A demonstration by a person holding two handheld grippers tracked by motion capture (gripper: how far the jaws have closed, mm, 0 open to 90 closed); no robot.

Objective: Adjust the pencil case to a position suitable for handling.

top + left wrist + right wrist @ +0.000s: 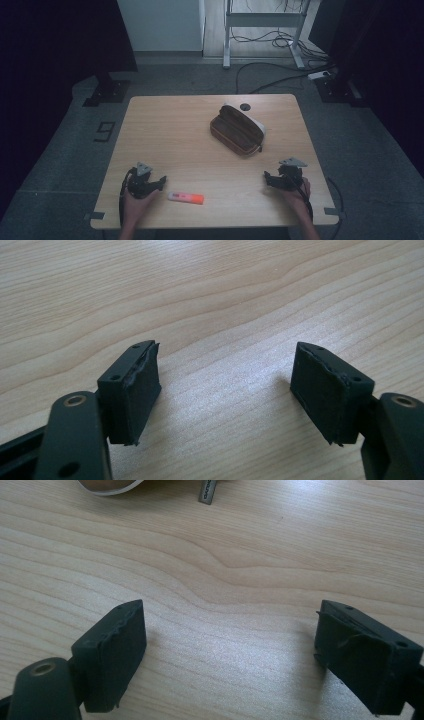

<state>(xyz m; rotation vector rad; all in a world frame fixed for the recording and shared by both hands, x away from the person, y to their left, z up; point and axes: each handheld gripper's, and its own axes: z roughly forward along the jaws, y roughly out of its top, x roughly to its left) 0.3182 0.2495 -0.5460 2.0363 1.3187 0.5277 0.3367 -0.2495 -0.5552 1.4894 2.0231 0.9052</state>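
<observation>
Nearest the front edge of the table (170,125), found two hands, each with a gripper. Saw the left gripper (161,181) low over the wood, jaws spread wide, nothing between them; confirmed the same in the left gripper view, with bare wood grain in the gap. Saw the right gripper (267,179) likewise parted and empty, pointed inward toward the middle of the table.

Spotted the marker (186,198) flat on the wood just beside the left gripper, pale barrel toward it, orange cap turned away, touched by nothing. Noted the brown pencil case (237,131) well apart from the marker, farther back and right of centre, seemingly zipped closed. Picked out its rim (107,485) and zipper pull (208,491) at the top of the right gripper view.

Judged the work as barely begun: marker to be lifted, probably toward the case. Foresaw a few slips:

- Could roll the round barrel toward the near edge with one pad arriving ahead of the other.
- Could pinch at the cap end and pop the cap, or let the barrel swing down.
- Could scrape the pads on the wood by closing too low.
- Could drag the light case across the table by tugging the zipper pull with no hold on the body.
</observation>
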